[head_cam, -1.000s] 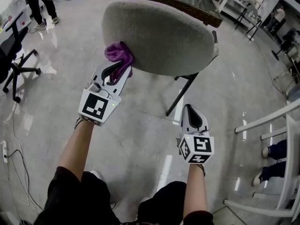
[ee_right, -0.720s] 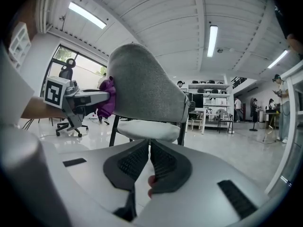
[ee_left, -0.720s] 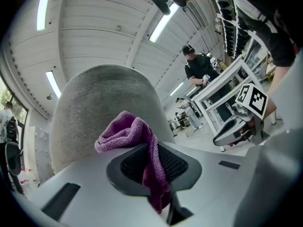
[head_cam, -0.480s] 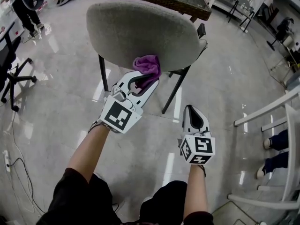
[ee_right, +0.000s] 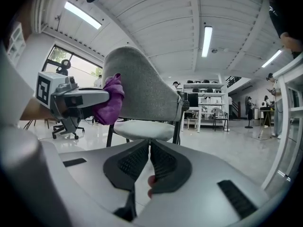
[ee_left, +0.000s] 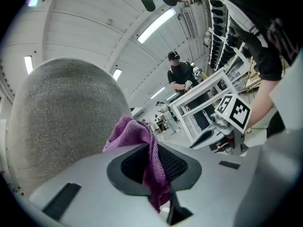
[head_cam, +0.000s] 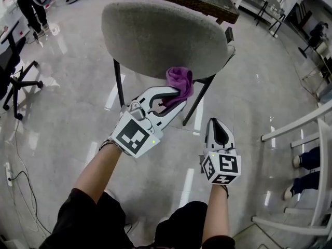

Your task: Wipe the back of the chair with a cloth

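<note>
Purple cloth [ee_left: 142, 145] clamped, pressed on chair back [ee_left: 61, 122]

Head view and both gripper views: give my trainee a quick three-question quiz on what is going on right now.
1. True or false: the left gripper is shut on the cloth.
2. What does the right gripper hold? A: the cloth. B: a chair leg. C: nothing, its jaws are together.
3. Fill in: on the chair, the cloth lies against the grey ____.

Key: 1 true; 2 C; 3 back.
</note>
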Available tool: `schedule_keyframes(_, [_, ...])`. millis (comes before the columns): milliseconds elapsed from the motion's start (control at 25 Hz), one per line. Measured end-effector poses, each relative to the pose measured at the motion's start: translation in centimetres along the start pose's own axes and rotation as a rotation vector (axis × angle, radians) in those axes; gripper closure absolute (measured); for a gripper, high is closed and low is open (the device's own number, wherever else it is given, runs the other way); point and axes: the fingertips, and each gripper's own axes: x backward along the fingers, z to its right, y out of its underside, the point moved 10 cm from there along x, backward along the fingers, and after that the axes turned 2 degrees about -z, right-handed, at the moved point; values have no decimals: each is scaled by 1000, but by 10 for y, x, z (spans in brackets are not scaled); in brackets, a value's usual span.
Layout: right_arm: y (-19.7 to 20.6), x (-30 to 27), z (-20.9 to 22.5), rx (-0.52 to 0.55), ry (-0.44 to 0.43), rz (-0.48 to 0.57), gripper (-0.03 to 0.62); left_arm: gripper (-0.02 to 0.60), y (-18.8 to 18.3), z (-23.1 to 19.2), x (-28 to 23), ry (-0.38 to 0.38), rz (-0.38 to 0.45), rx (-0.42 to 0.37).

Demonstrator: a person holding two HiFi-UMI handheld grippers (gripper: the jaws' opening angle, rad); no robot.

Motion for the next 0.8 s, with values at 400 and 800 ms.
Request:
schedule_keyframes(400, [-26, -19, -36, -68, -65, 7, 566, 514, -17, -20, 52, 8, -57, -76])
schedule_keyframes(800, [-72, -20, -54, -84, -73, -11, 565, 514, -33, -64, 94, -102, -89, -56])
